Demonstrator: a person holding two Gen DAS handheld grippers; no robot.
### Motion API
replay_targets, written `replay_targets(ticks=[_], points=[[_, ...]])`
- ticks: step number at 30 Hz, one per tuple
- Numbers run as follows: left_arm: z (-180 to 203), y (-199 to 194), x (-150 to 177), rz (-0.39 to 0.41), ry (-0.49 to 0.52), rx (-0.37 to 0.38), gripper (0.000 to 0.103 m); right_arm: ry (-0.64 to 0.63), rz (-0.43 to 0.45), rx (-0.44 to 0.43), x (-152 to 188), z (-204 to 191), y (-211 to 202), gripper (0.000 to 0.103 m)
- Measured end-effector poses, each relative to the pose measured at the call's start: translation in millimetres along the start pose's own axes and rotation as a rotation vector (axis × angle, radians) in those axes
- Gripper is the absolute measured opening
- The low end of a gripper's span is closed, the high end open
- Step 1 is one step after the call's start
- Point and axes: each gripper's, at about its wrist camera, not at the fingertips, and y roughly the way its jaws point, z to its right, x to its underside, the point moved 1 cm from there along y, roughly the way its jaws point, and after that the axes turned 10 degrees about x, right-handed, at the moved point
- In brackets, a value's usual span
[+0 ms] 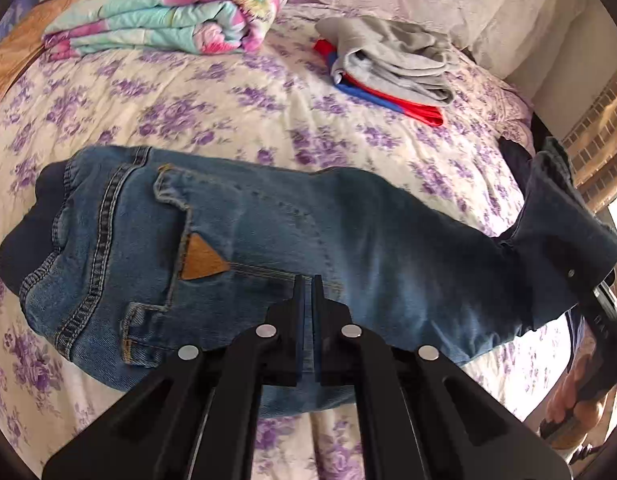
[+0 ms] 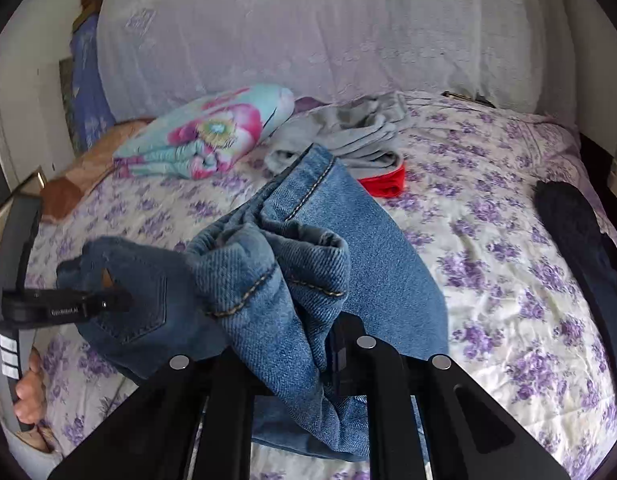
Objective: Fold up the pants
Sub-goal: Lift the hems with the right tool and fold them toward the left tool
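Note:
Blue jeans [image 1: 268, 236] lie folded lengthwise across the bed, waistband at the left, legs to the right. My left gripper [image 1: 307, 284] is shut over the jeans near the back pocket; whether it pinches the cloth I cannot tell. In the left wrist view my right gripper [image 1: 576, 276] holds the leg ends raised at the far right. In the right wrist view the right gripper [image 2: 304, 344] is shut on the bunched hems of the jeans [image 2: 308, 256], lifted above the bed. The left gripper [image 2: 112, 304] shows at the left on the jeans' seat.
The floral bedsheet [image 1: 236, 96] covers the bed. A folded colourful blanket [image 1: 176, 12] lies at the back left. A grey garment on red and blue clothes [image 1: 388, 68] lies at the back right. A dark garment [image 2: 568, 232] lies at the right edge. Pillows [image 2: 308, 32] line the head.

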Motion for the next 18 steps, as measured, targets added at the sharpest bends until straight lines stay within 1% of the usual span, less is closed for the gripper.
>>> replay_targets(ticks=[1, 2, 3, 4, 5, 6, 7, 8, 9, 10, 11, 12, 13, 14, 15, 16, 17, 18], points=[[-5.8, 6.9, 0.5, -0.011, -0.009, 0.002, 0.002, -0.050, -0.031, 0.006, 6.3, -19.5, 12.6, 0.015], [-11.9, 12.1, 1.6, -0.010, -0.018, 0.002, 0.002, -0.088, -0.082, -0.003, 14.5, -36.4, 28.1, 0.016], [-16.2, 15.0, 3.9, -0.001, -0.019, 0.005, 0.002, -0.110, -0.153, -0.021, 24.1, -49.8, 44.5, 0.024], [-18.2, 16.3, 4.4, 0.009, -0.014, 0.011, 0.002, -0.127, -0.213, -0.022, 33.6, -60.6, 57.1, 0.029], [-18.9, 15.7, 4.9, 0.014, -0.009, 0.017, 0.002, -0.157, -0.198, 0.014, 38.4, -68.7, 57.7, 0.029], [-19.0, 15.2, 5.5, 0.015, -0.005, 0.023, 0.002, -0.201, -0.166, 0.037, 39.6, -76.2, 51.1, 0.041], [-19.6, 15.1, 5.6, 0.015, -0.003, 0.029, 0.002, -0.234, -0.170, 0.011, 38.4, -81.3, 44.2, 0.051], [-20.3, 15.0, 5.9, 0.017, -0.003, 0.037, 0.002, -0.231, -0.195, -0.041, 35.4, -81.0, 37.9, 0.054], [-20.9, 14.7, 6.3, 0.021, -0.004, 0.045, 0.002, -0.202, -0.221, -0.101, 30.8, -77.6, 30.7, 0.060], [-22.1, 14.3, 6.6, 0.024, -0.007, 0.053, 0.002, -0.161, -0.240, -0.170, 25.7, -71.4, 22.0, 0.063], [-23.0, 14.0, 7.0, 0.026, -0.009, 0.059, 0.002, -0.123, -0.248, -0.228, 20.0, -64.3, 13.3, 0.063], [-22.3, 14.5, 7.1, 0.029, -0.009, 0.062, 0.002, -0.088, -0.235, -0.272, 15.3, -57.4, 5.7, 0.063], [-22.2, 14.5, 7.4, 0.031, -0.008, 0.063, 0.002, -0.054, -0.208, -0.293, 9.7, -49.2, -2.1, 0.063], [-22.0, 14.5, 7.7, 0.032, -0.005, 0.062, 0.002, -0.031, -0.178, -0.282, 5.5, -42.3, -7.6, 0.062], [-21.4, 14.5, 7.6, 0.033, -0.003, 0.060, 0.002, -0.023, -0.155, -0.258, 3.1, -38.3, -10.3, 0.046], [-21.0, 14.4, 7.7, 0.034, -0.001, 0.058, 0.002, -0.021, -0.149, -0.246, 1.3, -36.0, -8.3, 0.020], [-20.7, 14.5, 7.8, 0.035, 0.000, 0.057, 0.002, -0.017, -0.173, -0.256, 3.4, -36.3, -2.3, 0.014], [-20.6, 14.5, 7.8, 0.035, 0.000, 0.057, 0.002, -0.010, -0.219, -0.289, 8.3, -38.8, 7.4, 0.014]])
